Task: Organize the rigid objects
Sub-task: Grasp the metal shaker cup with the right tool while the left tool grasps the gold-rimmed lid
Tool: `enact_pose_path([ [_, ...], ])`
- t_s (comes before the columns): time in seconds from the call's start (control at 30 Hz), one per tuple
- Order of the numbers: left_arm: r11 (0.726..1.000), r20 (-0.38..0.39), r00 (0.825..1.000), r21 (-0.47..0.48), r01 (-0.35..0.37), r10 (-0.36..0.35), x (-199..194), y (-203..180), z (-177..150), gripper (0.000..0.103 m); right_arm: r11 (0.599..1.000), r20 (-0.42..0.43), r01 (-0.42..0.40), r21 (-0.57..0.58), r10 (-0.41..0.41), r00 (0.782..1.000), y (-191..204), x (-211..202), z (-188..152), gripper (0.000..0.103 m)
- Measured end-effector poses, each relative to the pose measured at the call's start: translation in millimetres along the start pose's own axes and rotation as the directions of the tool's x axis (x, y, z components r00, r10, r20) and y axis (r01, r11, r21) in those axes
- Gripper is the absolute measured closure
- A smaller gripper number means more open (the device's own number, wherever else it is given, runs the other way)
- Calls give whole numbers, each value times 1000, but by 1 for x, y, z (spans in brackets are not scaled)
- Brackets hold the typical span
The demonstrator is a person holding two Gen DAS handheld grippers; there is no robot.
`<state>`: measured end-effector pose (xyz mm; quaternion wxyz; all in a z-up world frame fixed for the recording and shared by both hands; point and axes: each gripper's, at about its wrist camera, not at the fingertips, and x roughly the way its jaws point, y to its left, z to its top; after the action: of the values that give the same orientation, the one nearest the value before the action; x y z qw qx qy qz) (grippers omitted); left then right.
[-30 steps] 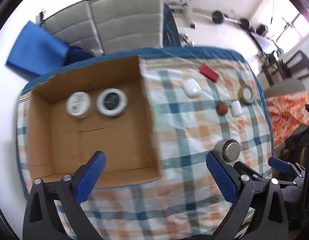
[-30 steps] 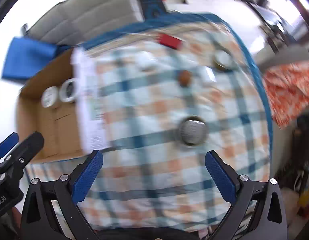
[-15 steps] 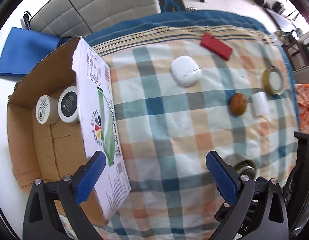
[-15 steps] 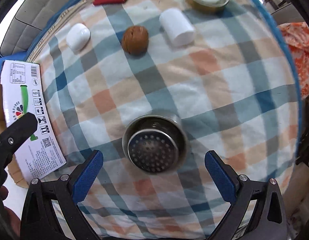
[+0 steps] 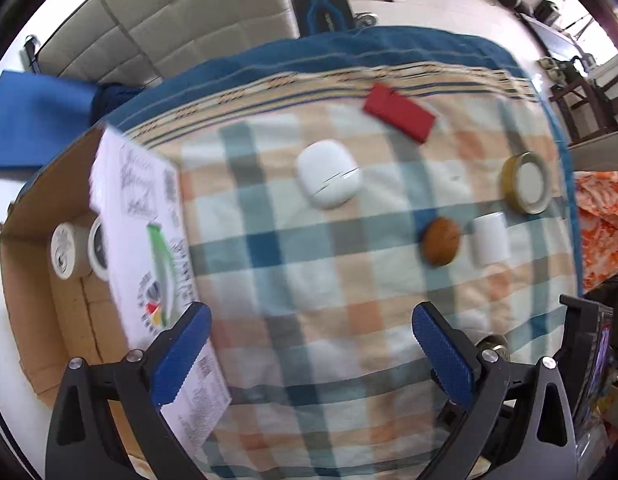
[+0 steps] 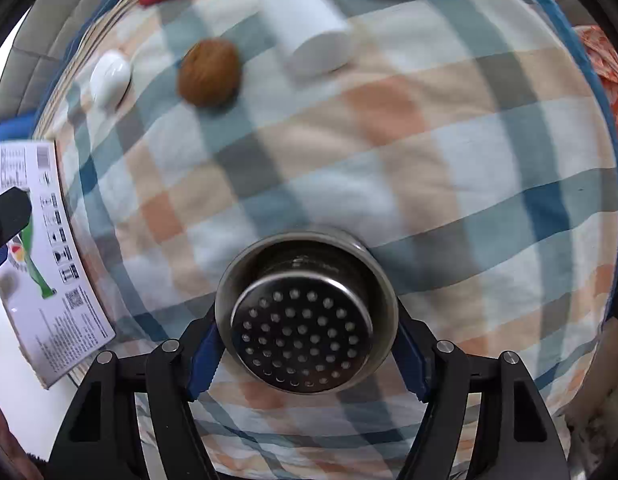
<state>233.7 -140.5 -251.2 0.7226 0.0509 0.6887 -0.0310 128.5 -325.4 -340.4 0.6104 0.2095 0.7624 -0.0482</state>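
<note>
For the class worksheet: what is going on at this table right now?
A person is sorting small things into a cardboard box. The right hand-held gripper has just been closing around a metal strainer cup on the checked cloth, its pads at the cup's sides. The left hand-held gripper hangs open and empty beside the box.
</note>
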Motion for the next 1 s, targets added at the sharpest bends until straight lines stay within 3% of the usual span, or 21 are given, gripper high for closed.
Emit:
enact_pose_path([
  [0.2, 988, -30, 994, 107, 108, -106, -1, -68, 39, 0, 992, 97, 78, 95, -87, 991, -71, -46, 39, 29],
  [0.37, 957, -119, 968, 165, 237, -220, 22, -134, 73, 0, 983, 142, 115, 145, -136, 980, -119, -65, 69, 29],
  [0.5, 951, -153, 974, 237, 199, -165, 49, -177, 91, 0, 983, 153, 108, 151, -131, 980, -128, -74, 90, 29],
  [0.73, 941, -202, 972, 290, 173, -117, 80, -213, 101, 0, 985, 144, 106, 135, -125, 982, -128, -83, 136, 29],
  [0.8, 939, -194, 976, 307, 152, -95, 84, -216, 100, 16, 986, 133, 106, 127, -123, 983, -128, -79, 138, 29],
  [0.83, 938, -193, 978, 318, 140, -80, 87, -217, 98, 39, 986, 130, 107, 124, -123, 984, -130, -76, 139, 29],
  [1.0, 932, -171, 983, 341, 126, -71, 86, -211, 94, 41, 986, 87, 87, 139, -99, 991, -134, -56, 143, 30],
])
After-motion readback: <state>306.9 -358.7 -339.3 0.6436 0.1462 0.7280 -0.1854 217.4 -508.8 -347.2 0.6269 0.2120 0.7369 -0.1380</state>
